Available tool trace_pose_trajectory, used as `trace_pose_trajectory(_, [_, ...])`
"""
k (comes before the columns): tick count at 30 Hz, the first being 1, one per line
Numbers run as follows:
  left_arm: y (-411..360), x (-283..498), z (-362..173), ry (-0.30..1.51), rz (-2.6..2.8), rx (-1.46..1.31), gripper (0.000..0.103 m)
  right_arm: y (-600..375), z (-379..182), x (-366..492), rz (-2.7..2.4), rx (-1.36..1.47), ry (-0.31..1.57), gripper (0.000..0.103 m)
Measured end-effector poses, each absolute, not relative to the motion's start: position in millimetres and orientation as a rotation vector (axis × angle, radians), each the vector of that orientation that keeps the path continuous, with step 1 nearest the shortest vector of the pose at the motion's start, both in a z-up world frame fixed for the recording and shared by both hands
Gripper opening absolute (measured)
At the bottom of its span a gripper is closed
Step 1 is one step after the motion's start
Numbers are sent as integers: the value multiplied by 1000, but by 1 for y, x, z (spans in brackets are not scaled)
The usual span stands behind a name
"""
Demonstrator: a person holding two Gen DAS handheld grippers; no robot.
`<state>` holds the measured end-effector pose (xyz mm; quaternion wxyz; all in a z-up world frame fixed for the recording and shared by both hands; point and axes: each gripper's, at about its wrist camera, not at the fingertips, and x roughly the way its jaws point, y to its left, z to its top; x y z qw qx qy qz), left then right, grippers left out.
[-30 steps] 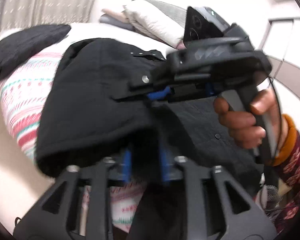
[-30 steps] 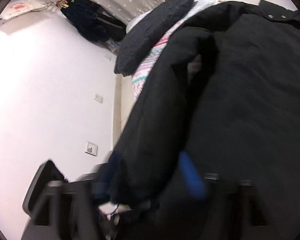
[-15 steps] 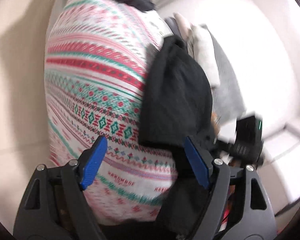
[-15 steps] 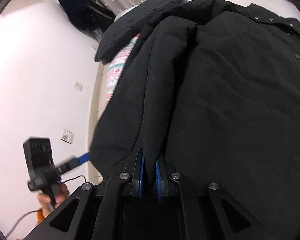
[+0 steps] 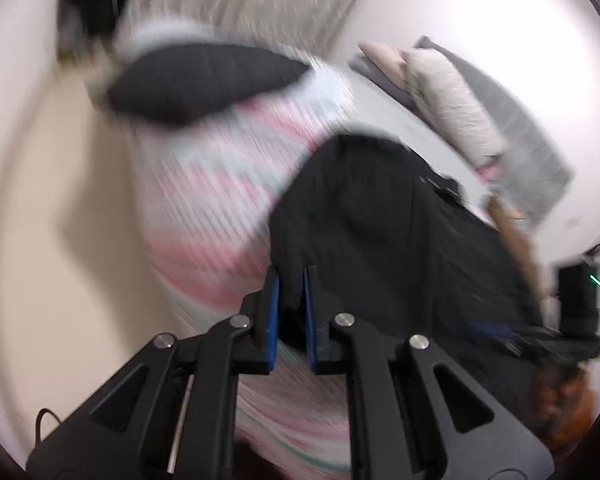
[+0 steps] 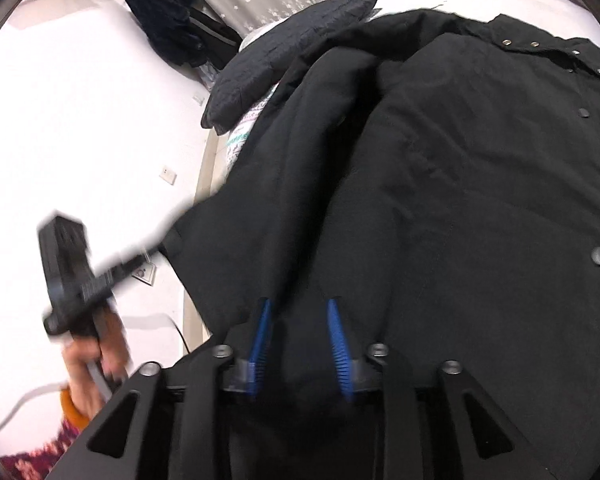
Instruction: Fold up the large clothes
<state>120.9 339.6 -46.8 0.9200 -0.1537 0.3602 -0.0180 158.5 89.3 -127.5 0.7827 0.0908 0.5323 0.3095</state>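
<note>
A large black coat [image 6: 460, 200] with snap buttons lies spread on a bed; it also shows in the left wrist view [image 5: 380, 220]. My left gripper [image 5: 291, 280] is shut on the coat's near left edge. It also shows in the right wrist view [image 6: 172, 236], held by a hand at the coat's left side. My right gripper [image 6: 298, 308] hovers over the coat's lower part with its blue pads apart, open. It appears blurred in the left wrist view [image 5: 496, 330].
The bed has a patterned pink, green and white blanket [image 5: 220, 208]. A dark pillow [image 6: 284, 60] lies at its head. Light and grey pillows [image 5: 452, 104] lie by the far wall. Dark clothes [image 6: 168, 20] hang by the curtain. A cable [image 6: 180, 332] runs on the floor.
My left gripper has closed on the coat's left edge after being open over the blanket. My right gripper has opened and let go of the coat fold.
</note>
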Motion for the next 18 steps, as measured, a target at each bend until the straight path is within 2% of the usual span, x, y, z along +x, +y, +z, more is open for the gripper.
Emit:
trace_pose_trajectory(3, [361,154,4,645,142,-74,12,70,-109,153,605,151,1107,52])
trace_pose_trajectory(8, [375,226,51,577,361,279,11,31,-96,146,516,142,1085,54])
trace_pose_trajectory(14, [389,305,57,589,502,400,11,-5,-108,139,416,183,1088,54])
trace_pose_trajectory(18, [418,346,31,643,585,374,11,-55,-107,125,337,183,1115,54])
